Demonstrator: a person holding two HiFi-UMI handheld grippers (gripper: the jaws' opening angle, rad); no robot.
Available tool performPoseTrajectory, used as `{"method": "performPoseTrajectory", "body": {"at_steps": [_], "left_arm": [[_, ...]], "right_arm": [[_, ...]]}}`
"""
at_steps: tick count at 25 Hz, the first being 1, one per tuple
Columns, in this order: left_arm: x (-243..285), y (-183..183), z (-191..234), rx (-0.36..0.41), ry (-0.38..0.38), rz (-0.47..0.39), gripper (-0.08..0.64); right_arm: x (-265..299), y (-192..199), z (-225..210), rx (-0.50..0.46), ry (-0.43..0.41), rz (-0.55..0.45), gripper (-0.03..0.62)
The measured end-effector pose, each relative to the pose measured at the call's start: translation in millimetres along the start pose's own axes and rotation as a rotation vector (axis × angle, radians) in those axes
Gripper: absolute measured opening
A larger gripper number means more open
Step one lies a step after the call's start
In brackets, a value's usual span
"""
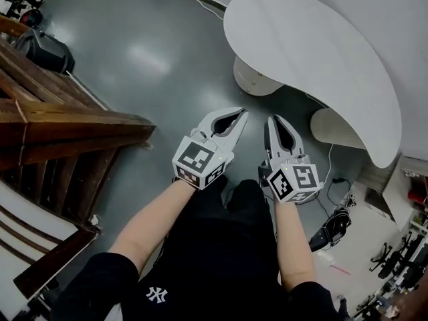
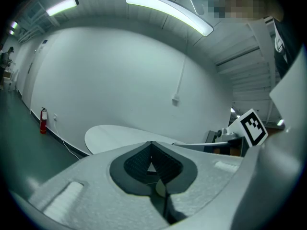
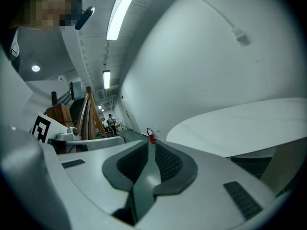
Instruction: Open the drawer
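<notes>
No drawer shows in any view. I hold both grippers side by side at waist height over the grey floor (image 1: 154, 59). My left gripper (image 1: 241, 112) has its jaw tips together and nothing between them; in the left gripper view its tips (image 2: 151, 143) meet in front of a white curved table (image 2: 120, 135). My right gripper (image 1: 272, 120) points toward the same table (image 1: 314, 52). In the right gripper view a narrow gap runs between its jaws (image 3: 150, 143), and nothing is in it.
A wooden staircase (image 1: 67, 126) rises at the left, with a black bag (image 1: 43, 49) beyond it. The white table stands on two rounded bases (image 1: 254, 79). Cables and gear (image 1: 331, 226) lie on the floor at the right. A red fire extinguisher (image 2: 43, 120) stands by the far wall.
</notes>
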State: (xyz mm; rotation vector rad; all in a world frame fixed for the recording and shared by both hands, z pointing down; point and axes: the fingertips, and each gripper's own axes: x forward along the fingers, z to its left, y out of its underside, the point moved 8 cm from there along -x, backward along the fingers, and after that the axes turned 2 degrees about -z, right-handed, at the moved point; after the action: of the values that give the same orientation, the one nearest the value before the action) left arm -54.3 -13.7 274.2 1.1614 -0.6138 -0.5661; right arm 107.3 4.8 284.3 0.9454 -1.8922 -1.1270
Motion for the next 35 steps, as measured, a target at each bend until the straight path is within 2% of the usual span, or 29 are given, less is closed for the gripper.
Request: {"method": "performPoseTrajectory", "body": {"at_steps": [8, 15, 18, 24, 29, 35], "left_arm": [[53, 53, 50, -0.027, 0.009, 0.037, 0.006], [109, 137, 105, -0.045, -0.007, 0.074, 0.006], [140, 170, 132, -0.028, -0.02, 0.075, 0.006], [174, 225, 166, -0.041, -0.039, 0.054, 0.006], [198, 260, 190, -0.056, -0.05, 0.034, 0.006], [211, 276, 215, -0.064, -0.071, 0.009, 0.006]], "right_arm": [[65, 52, -48, 0.023, 0.098, 0.03, 0.055], [129, 130, -112, 0.064, 0.146, 0.083, 0.069], [162, 163, -143, 0.067, 0.154, 0.084, 0.077], [201, 215, -174, 0.055, 0.186, 0.09, 0.087], [232, 243, -203, 0.056, 0.21, 0.069, 0.097], [261, 257, -222, 0.057, 0.225, 0.055, 0.114]]}}
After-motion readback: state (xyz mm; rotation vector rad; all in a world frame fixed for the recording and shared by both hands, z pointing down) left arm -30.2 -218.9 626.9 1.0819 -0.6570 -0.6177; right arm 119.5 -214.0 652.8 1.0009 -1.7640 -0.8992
